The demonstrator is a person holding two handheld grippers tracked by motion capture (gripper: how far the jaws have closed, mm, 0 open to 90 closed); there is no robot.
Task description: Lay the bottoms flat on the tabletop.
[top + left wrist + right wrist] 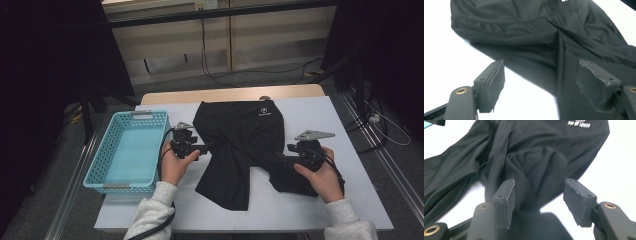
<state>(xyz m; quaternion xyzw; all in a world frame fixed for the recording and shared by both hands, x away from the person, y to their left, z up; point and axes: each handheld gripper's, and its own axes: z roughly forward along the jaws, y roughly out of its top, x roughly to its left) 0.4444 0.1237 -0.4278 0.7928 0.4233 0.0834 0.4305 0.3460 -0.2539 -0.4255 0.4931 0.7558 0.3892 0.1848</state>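
Black shorts (245, 145) spread flat mid-bench on the white bench (330, 200), my left tool (207, 148) wide at their left edge, my right tool (282, 161) wide over the right leg, gripping nothing, blue basket (102, 170) just left.

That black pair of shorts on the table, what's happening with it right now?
A person at the table works on the black shorts, spread on the white tabletop, with a hand-held gripper in each hand. The left hand-held gripper is at the shorts' left edge and the right hand-held gripper at the right leg. Both have open jaws with cloth between them, unpinched. A light blue basket sits to the left.
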